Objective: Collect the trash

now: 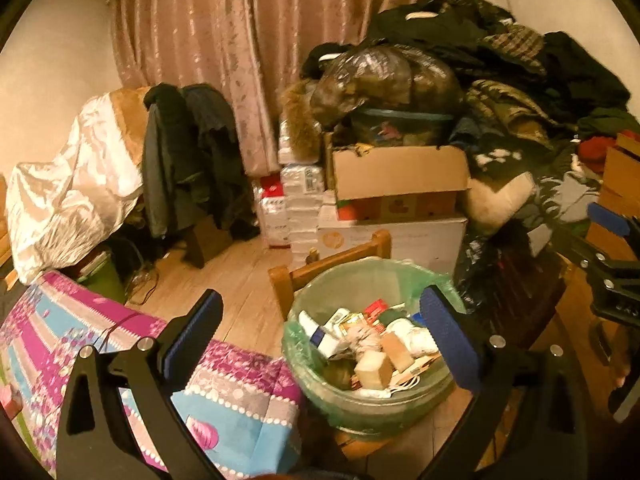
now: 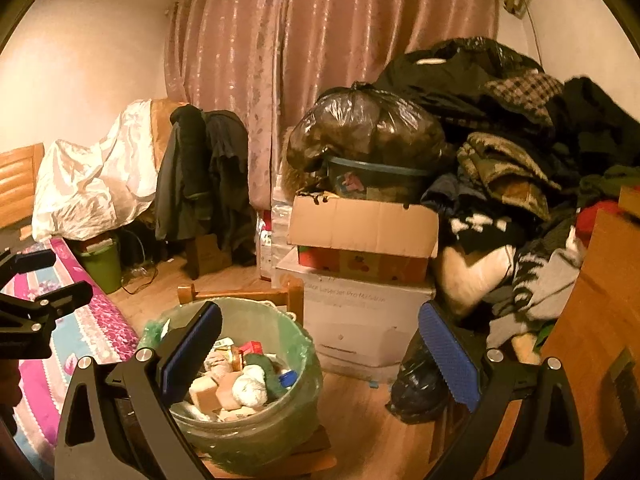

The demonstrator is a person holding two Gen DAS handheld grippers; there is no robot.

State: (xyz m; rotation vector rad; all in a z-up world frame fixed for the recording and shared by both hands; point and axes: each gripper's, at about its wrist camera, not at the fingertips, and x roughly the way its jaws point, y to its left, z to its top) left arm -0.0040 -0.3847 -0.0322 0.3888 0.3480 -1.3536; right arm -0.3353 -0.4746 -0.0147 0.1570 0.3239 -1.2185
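Sitting on a wooden chair beside the bed, the trash bin wears a green liner and brims with crumpled paper and cartons. Left gripper and right gripper both hang wide apart, empty.

Green bin liner — pink curtain
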